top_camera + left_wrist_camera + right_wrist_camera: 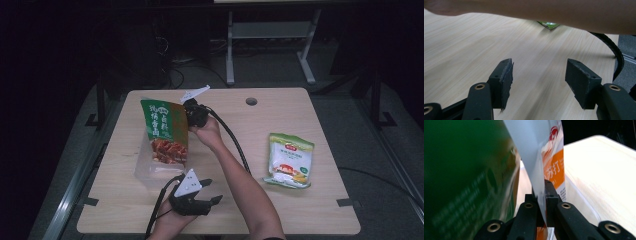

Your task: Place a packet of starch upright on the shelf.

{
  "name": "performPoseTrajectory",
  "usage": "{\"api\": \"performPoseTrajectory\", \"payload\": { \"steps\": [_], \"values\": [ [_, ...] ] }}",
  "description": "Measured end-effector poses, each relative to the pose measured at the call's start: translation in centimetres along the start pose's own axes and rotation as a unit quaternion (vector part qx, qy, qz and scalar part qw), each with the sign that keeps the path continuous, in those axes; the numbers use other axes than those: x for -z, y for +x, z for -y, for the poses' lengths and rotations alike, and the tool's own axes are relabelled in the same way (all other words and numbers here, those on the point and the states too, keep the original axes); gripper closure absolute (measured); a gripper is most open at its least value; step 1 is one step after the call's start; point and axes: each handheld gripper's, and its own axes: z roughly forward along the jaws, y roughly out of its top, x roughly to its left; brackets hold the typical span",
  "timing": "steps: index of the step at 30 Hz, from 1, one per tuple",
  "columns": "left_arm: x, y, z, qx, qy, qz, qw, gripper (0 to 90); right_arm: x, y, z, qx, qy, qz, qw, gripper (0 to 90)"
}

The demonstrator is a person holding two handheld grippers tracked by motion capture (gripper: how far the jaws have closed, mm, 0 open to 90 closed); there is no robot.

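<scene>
Green snack bag (164, 129) stood upright near desk (120, 200) left edge, long axis vertical, over clear box (150, 172). Right claw (192, 114) clenched on bag's right edge. Left claw (197, 197) released, empty, by near edge, right of box. White pouch (290, 160) lay well apart, near right edge.

- Green snack bag (164, 131): white lettering, reddish-brown food picture below.
- Second pouch (290, 160): white with green edges, red and yellow print.
- Counter (280, 120): pale wood grain.
- Both tools (192, 196): black.
</scene>
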Motion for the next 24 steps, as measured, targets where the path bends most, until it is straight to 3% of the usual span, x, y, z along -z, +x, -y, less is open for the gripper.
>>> {"api": "performPoseTrajectory", "payload": {
  "steps": [2, 9, 15, 24],
  "values": [
    [-0.1, -0.1, 0.0, 0.0, 0.001, -0.001, 1.0, 38.4, 0.3, -0.3, 0.4, -0.007, 0.017, 0.01, 0.9998, 89.1],
    [-0.2, 0.0, 0.0, 0.001, 0.006, -0.002, 1.0, 37.8, 0.7, -0.5, 0.9, -0.021, 0.029, 0.019, 0.9992, 88.0],
    [-0.2, 0.0, 0.1, 0.002, 0.006, -0.004, 1.0, 37.3, 1.6, -0.4, 0.5, -0.033, 0.03, 0.018, 0.9988, 71.7],
    [-0.4, 0.0, 0.0, -0.002, 0.008, -0.007, 0.9999, 35.8, 3.6, -0.2, 0.5, -0.034, 0.036, 0.035, 0.9981, 63.3]
  ]
}}
